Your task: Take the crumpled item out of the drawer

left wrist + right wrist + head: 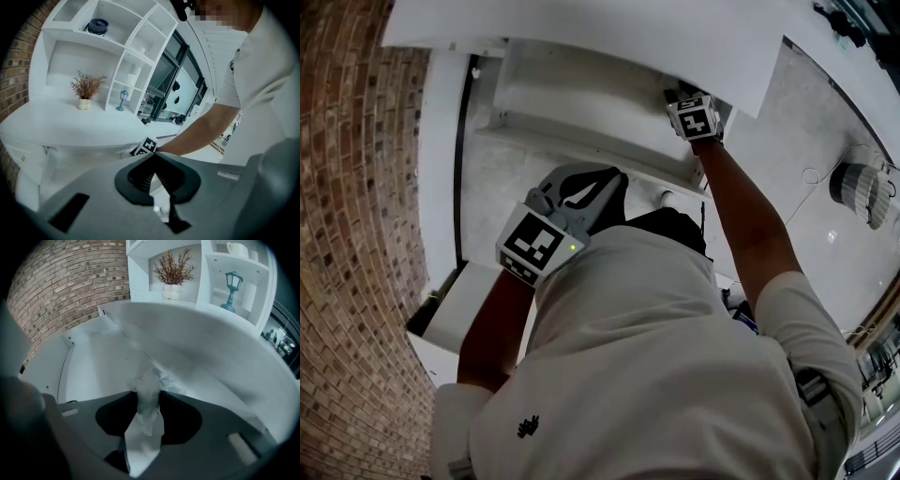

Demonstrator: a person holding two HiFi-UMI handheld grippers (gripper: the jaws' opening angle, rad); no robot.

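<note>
– Now, nearest first: what does the right claw [148,392] have?
– Its jaws are pinched on the crumpled item [149,382], a wad of white paper at low centre of the right gripper view. Part of the wad bulges past the tips toward the upper right.
– And the left claw [155,155]?
– Closed on nothing, tips meeting at low centre of its own view. In the head view it hangs at centre left, apart from the drawer [93,362].
– Where does the item lie?
– Inside the drawer, over its white floor. It is near the far side, beneath the overhang of the desk [220,352], which sweeps across the right of the frame. Whether the wad touches the floor, I cannot tell.
– Step in hand?
– In my judgement the grasp is made and the lift-out is due.
– How should it be done?
– Hold the pinch firm. The paper is likely light and springy, and the grip appears to take only its near part, so it could slip. Draw it toward the open side of the drawer, at lower left of the frame, before raising it, so neither claw nor wad catches the desk edge. Move slowly, without twisting.
– Anything beyond?
– A potted plant [171,289] at top centre in a shelf niche, a small lantern [232,284] in the compartment at upper right, and a brick wall [61,287] at upper left. All are well apart from the work.
</note>
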